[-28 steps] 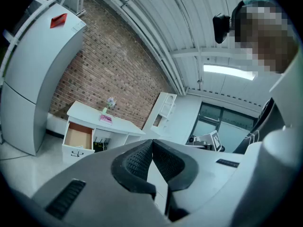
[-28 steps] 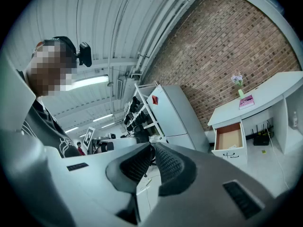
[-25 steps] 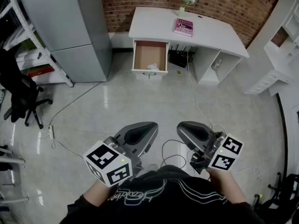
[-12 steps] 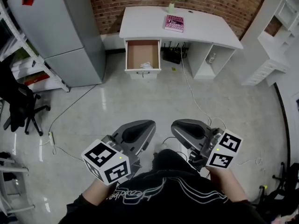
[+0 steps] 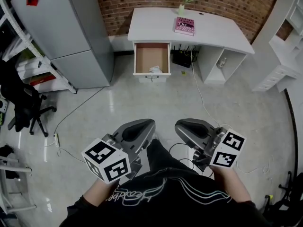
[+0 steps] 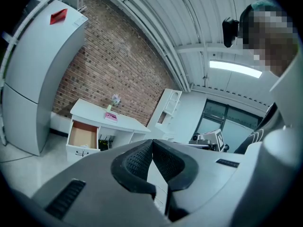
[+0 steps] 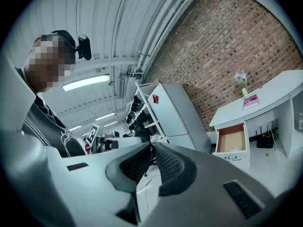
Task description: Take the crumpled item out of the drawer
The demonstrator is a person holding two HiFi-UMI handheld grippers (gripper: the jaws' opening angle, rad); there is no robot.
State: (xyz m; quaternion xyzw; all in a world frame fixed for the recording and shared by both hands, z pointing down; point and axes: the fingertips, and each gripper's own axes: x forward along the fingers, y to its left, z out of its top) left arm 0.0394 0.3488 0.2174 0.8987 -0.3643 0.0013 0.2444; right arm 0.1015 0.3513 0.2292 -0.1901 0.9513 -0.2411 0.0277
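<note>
Across the room a white desk (image 5: 215, 32) has its drawer (image 5: 151, 56) pulled open. A small white crumpled item (image 5: 155, 69) lies at the drawer's front edge; the drawer (image 7: 230, 138) also shows in the right gripper view and the drawer (image 6: 82, 135) in the left gripper view. My left gripper (image 5: 143, 125) and right gripper (image 5: 183, 125) are held low in front of the person's body, far from the desk. Both have their jaws together with nothing between them.
A grey refrigerator (image 5: 71, 27) stands left of the desk, with metal shelving (image 5: 28, 56) and a black office chair (image 5: 21, 103) further left. White shelf units (image 5: 284, 46) stand at the right. Cables (image 5: 199, 93) trail over the pale floor. A pink book (image 5: 184, 26) and a flower vase (image 5: 181, 8) sit on the desk.
The view has shifted a little as the person moves; the desk has slid slightly right in the picture. Both grippers stay shut at the same place before the body.
</note>
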